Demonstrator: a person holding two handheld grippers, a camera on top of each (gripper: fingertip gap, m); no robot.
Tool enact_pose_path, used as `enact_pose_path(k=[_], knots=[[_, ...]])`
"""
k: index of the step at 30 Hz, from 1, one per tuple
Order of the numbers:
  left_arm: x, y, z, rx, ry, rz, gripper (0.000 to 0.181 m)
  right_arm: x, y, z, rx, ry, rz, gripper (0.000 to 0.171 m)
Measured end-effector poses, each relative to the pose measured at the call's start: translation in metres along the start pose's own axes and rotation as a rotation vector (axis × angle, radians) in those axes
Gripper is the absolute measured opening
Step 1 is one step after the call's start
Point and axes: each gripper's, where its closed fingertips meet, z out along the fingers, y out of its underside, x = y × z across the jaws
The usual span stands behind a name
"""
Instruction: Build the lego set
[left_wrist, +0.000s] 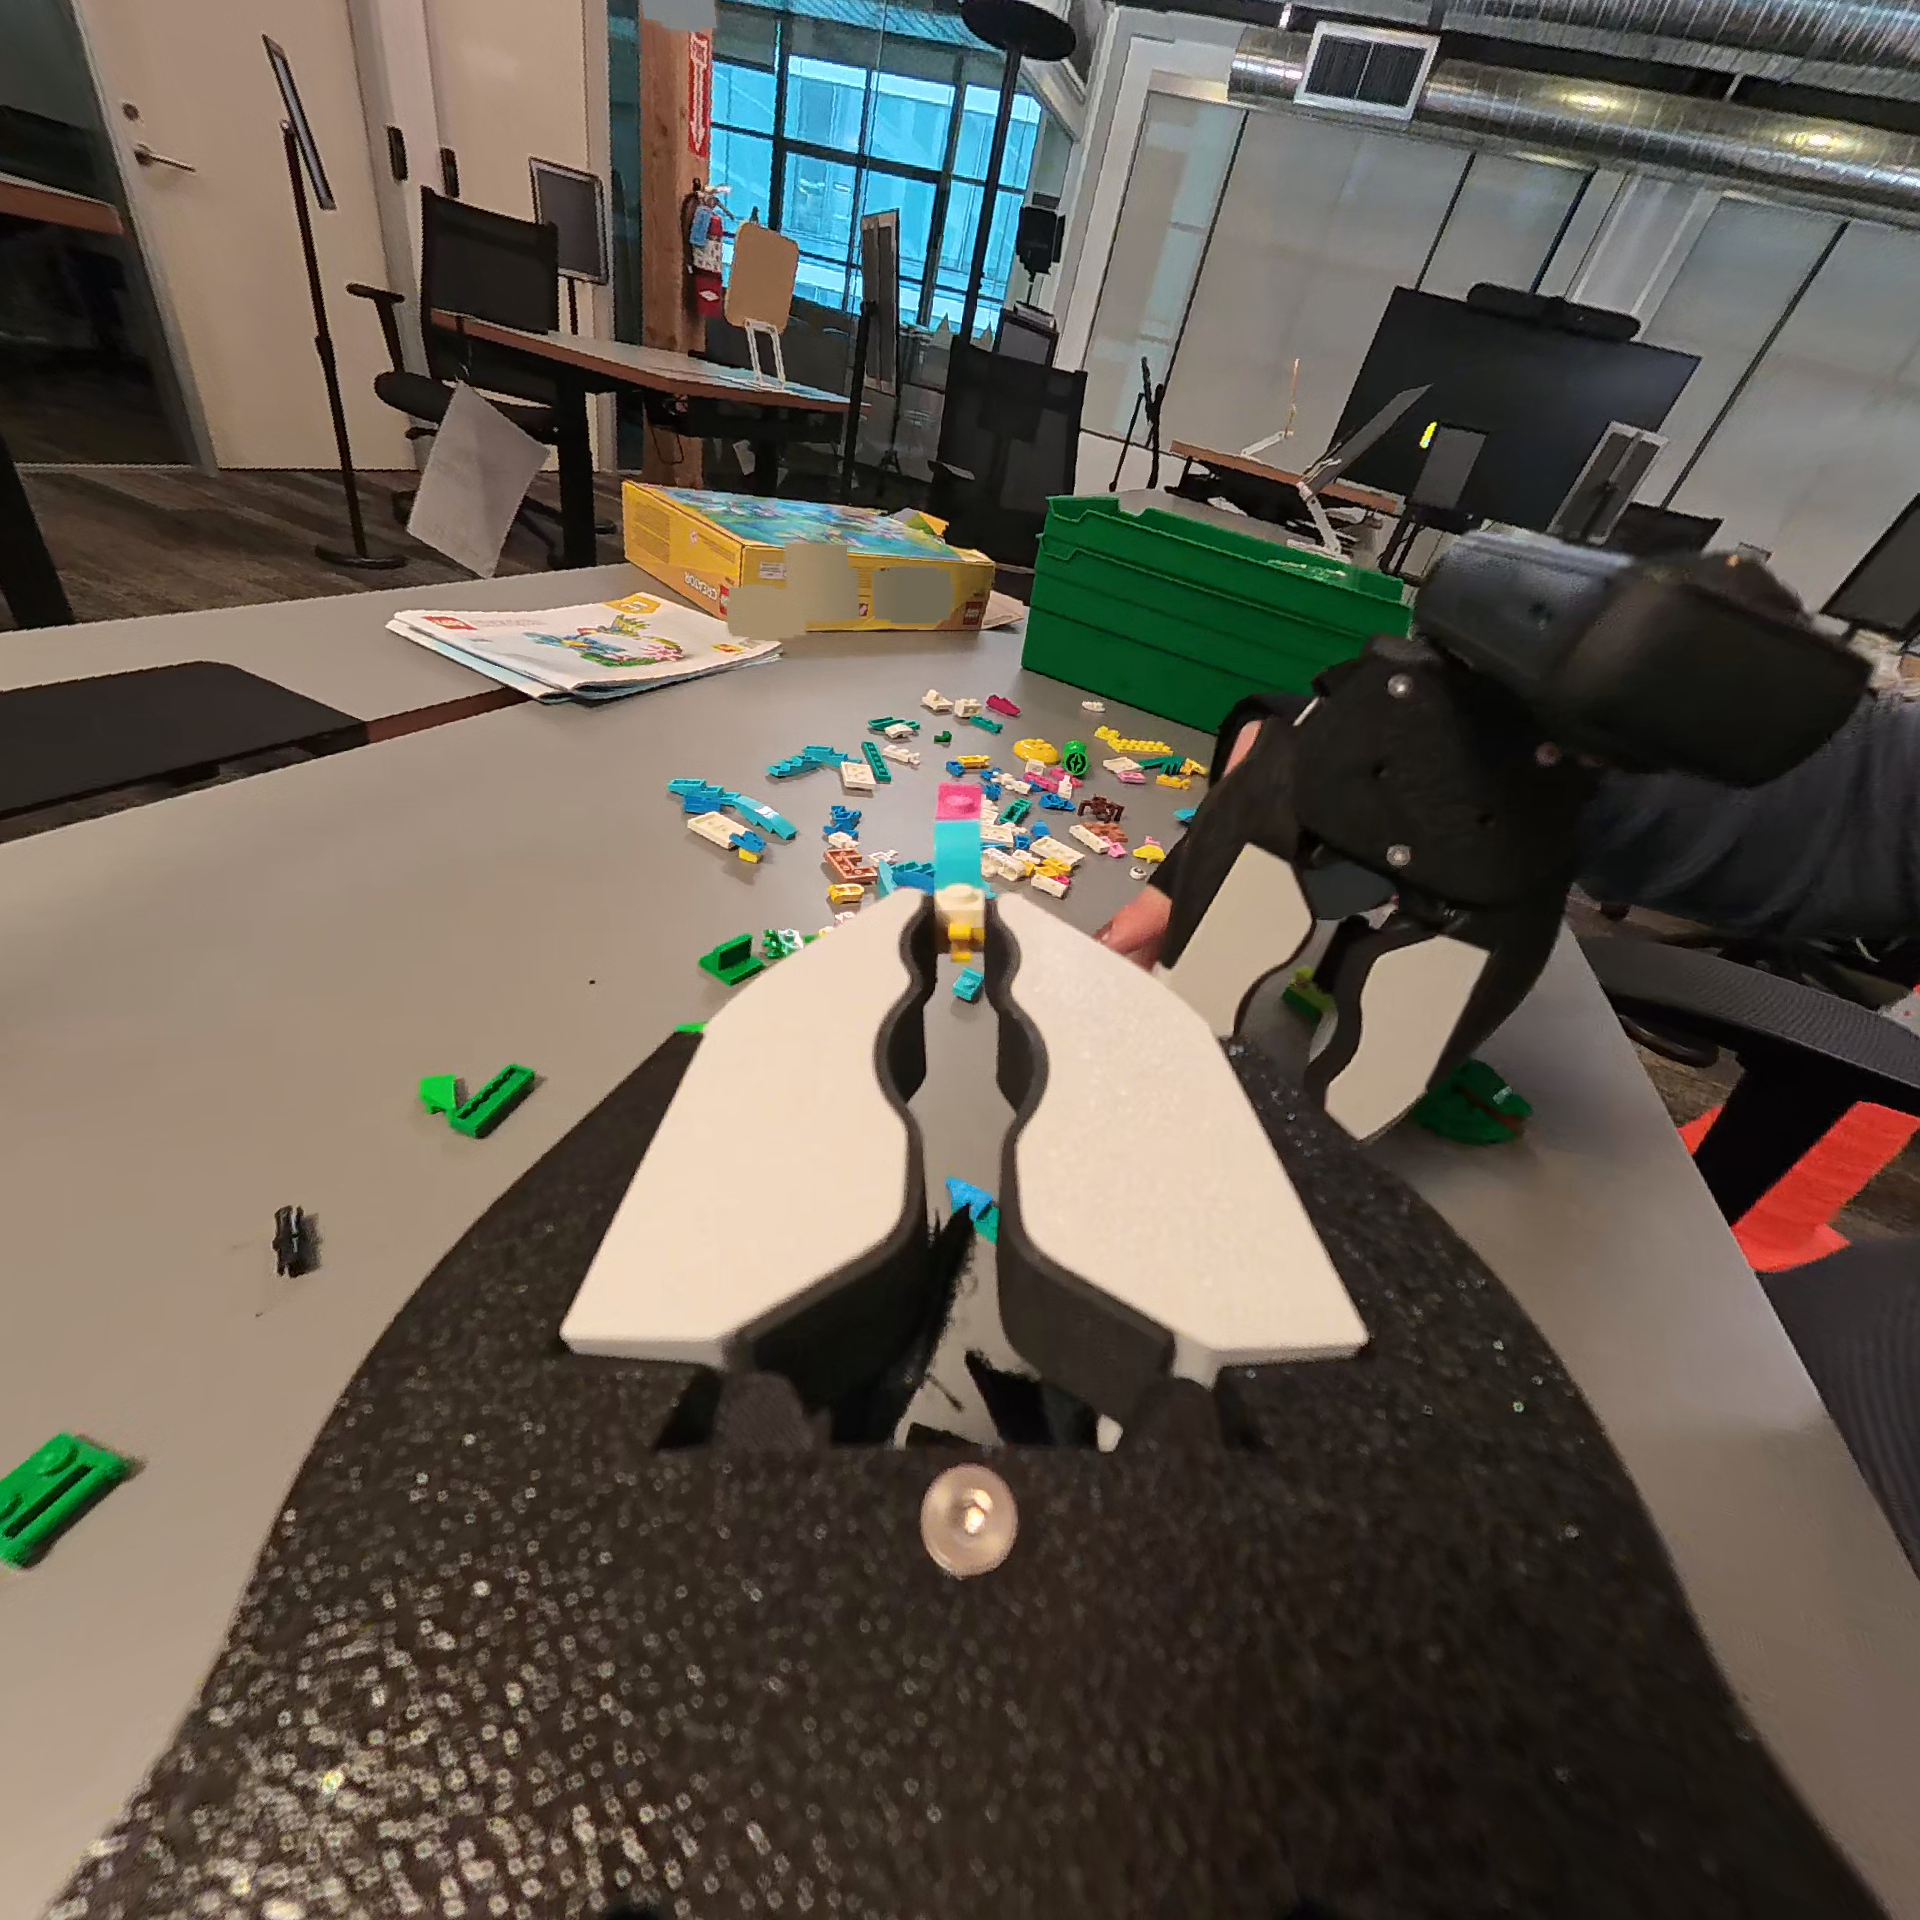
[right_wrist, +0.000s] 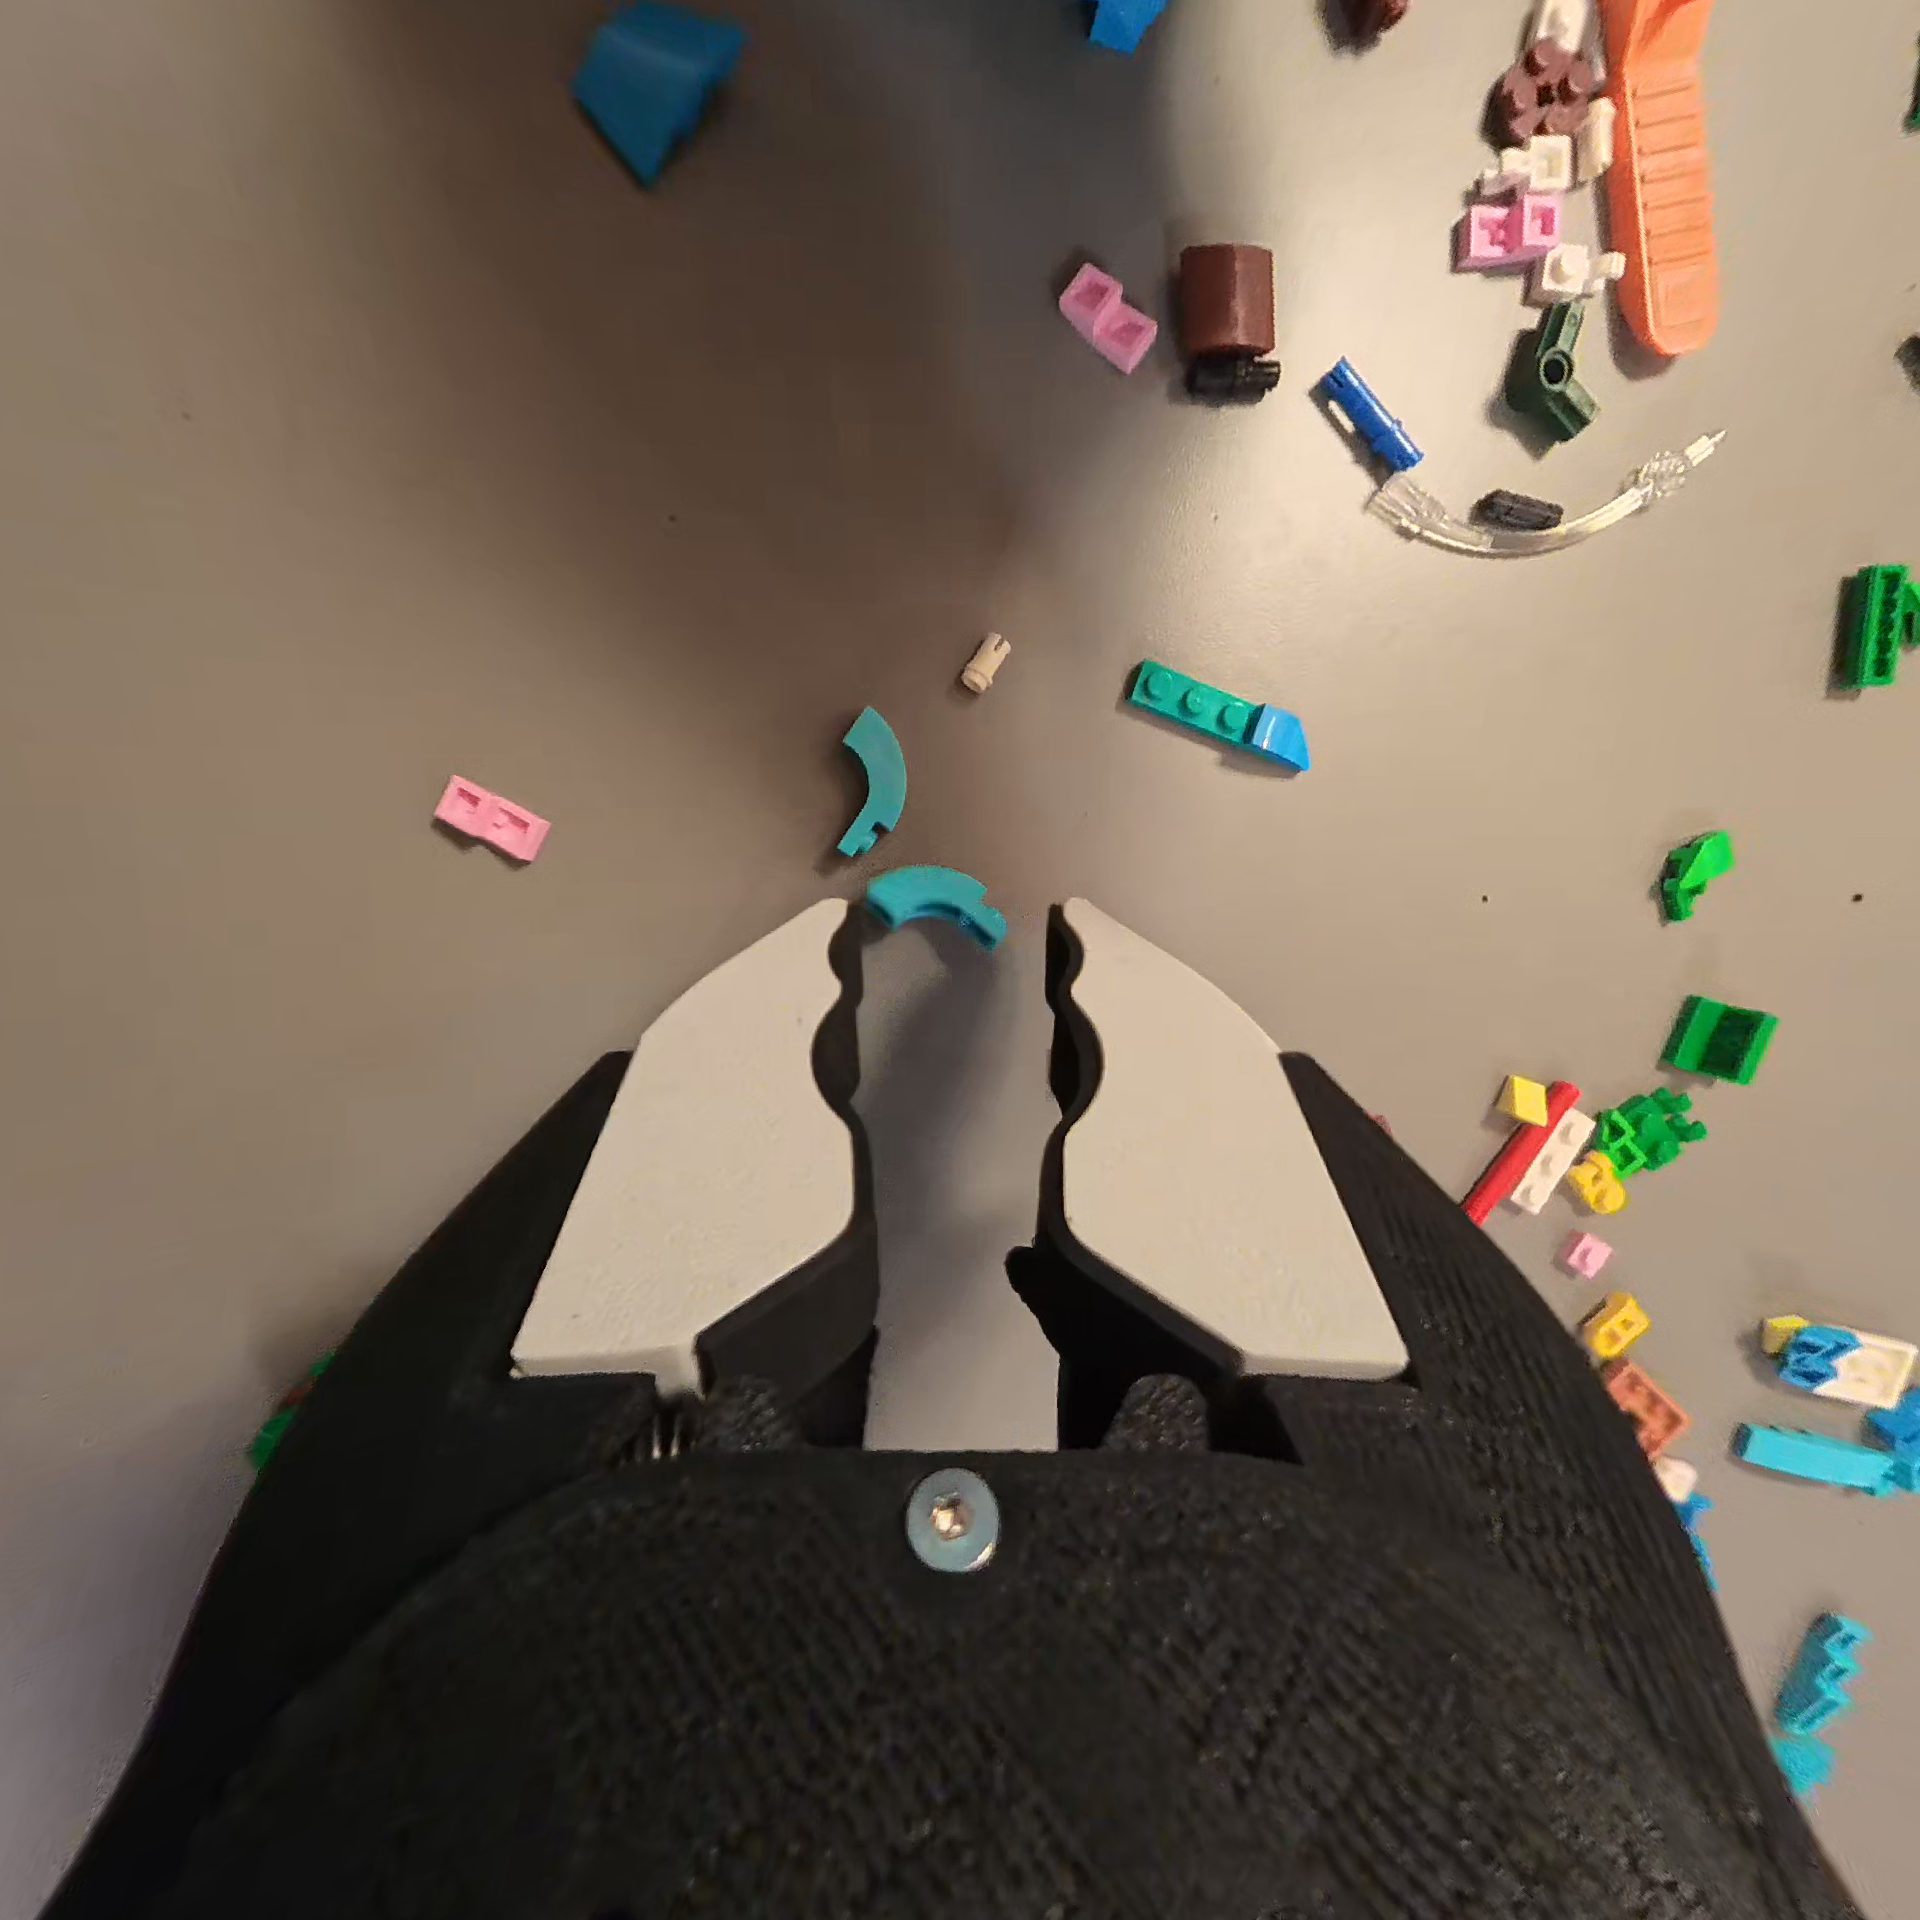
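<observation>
Two teal curved plastic tiles lie on the grey counter (right_wrist: 312, 468): one (right_wrist: 933, 902) just ahead of the right gripper (right_wrist: 951, 914), whose fingers stand apart and empty, the other (right_wrist: 875, 779) slightly beyond. The left gripper (left_wrist: 958, 920) has its fingers clamped on a small stacked brick assembly (left_wrist: 957, 871), white and yellow below, teal and pink above. Loose bricks (left_wrist: 997, 800) scatter beyond; one green bin (left_wrist: 1195, 613) and one yellow box (left_wrist: 727, 540) stand behind.
</observation>
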Motion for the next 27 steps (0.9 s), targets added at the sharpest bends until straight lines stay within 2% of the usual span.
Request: enact_pose_path(k=[4,8,14,22,25,27], knots=[[0.0,-0.001,0.0,-0.001,0.003,0.001,0.008,-0.013,-0.012,-0.012,0.057,-0.02,0.064,0.031],[0.0,-0.003,-0.002,0.006,0.003,0.0,0.008,-0.024,-0.013,-0.003,-0.002,0.022,0.09,0.028],[0.001,-0.002,-0.001,0.004,0.011,-0.005,0.008,-0.015,-0.016,0.005,0.027,0.065,0.098,0.023],[0.003,0.0,0.0,-0.015,0.028,-0.008,0.008,-0.011,-0.015,0.014,0.001,-0.064,0.106,0.015],[0.003,0.0,0.0,-0.014,0.029,-0.013,0.008,-0.012,-0.012,0.018,-0.02,-0.055,0.082,0.005],[0.003,0.0,0.0,-0.013,0.028,-0.016,0.008,-0.009,-0.014,0.016,-0.007,-0.013,0.081,0.004]])
